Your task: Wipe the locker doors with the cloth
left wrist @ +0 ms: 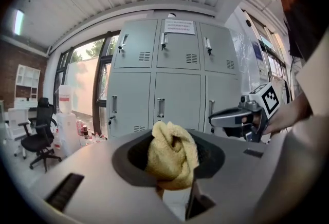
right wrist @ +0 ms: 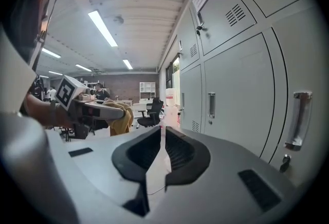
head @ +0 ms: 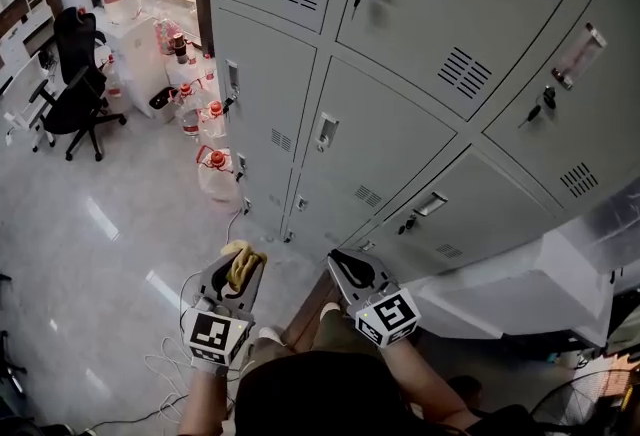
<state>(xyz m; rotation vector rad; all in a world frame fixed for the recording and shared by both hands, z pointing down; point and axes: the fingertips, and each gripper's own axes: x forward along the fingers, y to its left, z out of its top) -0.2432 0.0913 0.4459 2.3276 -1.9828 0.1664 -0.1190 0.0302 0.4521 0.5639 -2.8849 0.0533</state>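
A bank of grey locker doors (head: 400,94) rises in front of me, with handles, keys and vent slots. My left gripper (head: 238,269) is held low and short of the doors, shut on a bunched yellow cloth (head: 244,262). In the left gripper view the cloth (left wrist: 172,154) bulges from between the jaws, and the lockers (left wrist: 169,84) stand a step ahead. My right gripper (head: 350,268) hangs beside it at the same height, shut and empty. The right gripper view shows its jaws meeting (right wrist: 163,142), with locker doors (right wrist: 241,84) close on the right.
On the floor at the left are a black office chair (head: 76,74), a water dispenser (head: 122,12) and several large water bottles (head: 206,129). A bulky white plastic-wrapped object (head: 520,284) stands at the right against the lockers. Cables (head: 165,354) lie on the tiles near my feet.
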